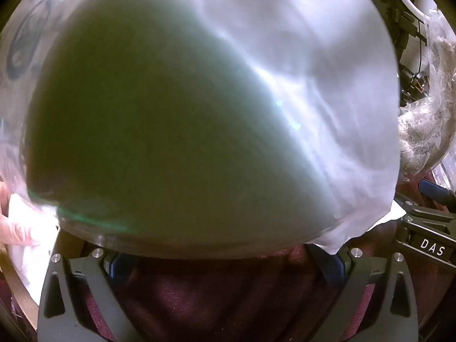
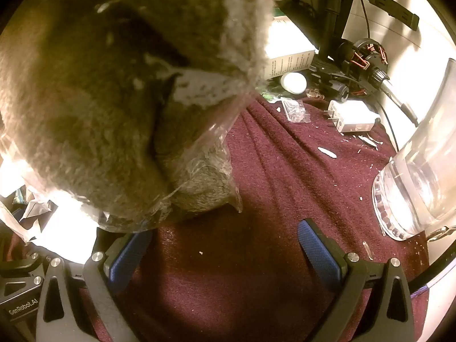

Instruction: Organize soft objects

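2 grippers are out over the maroon cloth (image 2: 285,171) and both stand wide apart, nothing pressed between the pads. Starting on the left: the left gripper (image 1: 225,262) has a big white plastic-wrapped bundle (image 1: 285,85) right up against its lens, filling almost the whole view, blurred, with a dim greenish mass showing through the film. That bundle sits directly ahead of and above the spread fingers, its lower edge just over the fingertips; whether it touches them I cannot tell. At the left edge there is a hand (image 1: 11,222) on white wrapping.

Moving right, the right gripper (image 2: 225,253) looks down at bare cloth between its blue pads (image 2: 319,253). The grey fleecy plush (image 2: 94,99), sealed in a clear bag (image 2: 216,131), lies ahead and to the left of this gripper, its lower bulge close above the left finger. The long axis seems to run from upper right down to lower left, though so close a view makes that a guess. It looks soft and bulky, the film slick and creased.

Far right, well clear: a white charger (image 2: 353,116) and a clear glass jar (image 2: 419,176). My read: the right gripper needs to shift left to straddle the plush.
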A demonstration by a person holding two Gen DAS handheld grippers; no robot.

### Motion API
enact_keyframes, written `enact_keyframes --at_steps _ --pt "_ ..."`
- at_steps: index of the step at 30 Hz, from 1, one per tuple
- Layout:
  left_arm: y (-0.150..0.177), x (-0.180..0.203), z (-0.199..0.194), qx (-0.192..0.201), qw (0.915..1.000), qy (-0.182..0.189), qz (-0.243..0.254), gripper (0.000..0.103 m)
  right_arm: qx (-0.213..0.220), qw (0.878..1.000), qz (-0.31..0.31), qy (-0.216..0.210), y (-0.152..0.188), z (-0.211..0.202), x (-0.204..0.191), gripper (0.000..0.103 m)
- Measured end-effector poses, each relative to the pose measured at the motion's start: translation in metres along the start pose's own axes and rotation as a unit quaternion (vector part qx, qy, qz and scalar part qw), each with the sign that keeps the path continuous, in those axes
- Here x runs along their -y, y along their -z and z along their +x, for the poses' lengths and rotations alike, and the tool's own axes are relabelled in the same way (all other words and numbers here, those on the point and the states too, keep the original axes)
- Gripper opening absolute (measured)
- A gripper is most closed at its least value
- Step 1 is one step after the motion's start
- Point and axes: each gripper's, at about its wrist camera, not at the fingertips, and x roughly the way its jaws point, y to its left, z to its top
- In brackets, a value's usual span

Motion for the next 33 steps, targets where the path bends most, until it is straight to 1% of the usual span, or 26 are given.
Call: enact_keyframes --at_steps 25,31,33 --pt "0.0008 0.0026 0.0004 0.0 1.0 0.0 0.0 0.103 -0.001 1.0 0.001 -0.002 0.0001 0.0001 0.0001 0.103" --pt "0.0008 0.0045 -0.0032 -0.001 0.9999 -0.008 -0.011 0.103 -0.001 1.0 0.002 0.0 -0.0004 0.0004 -0.0002 0.103" --pt "0.0025 0.0086 -0.0072 -0.003 1.0 0.004 0.006 0.103 -0.001 1.0 0.002 -0.001 -0.0001 0.0002 0.0002 0.103"
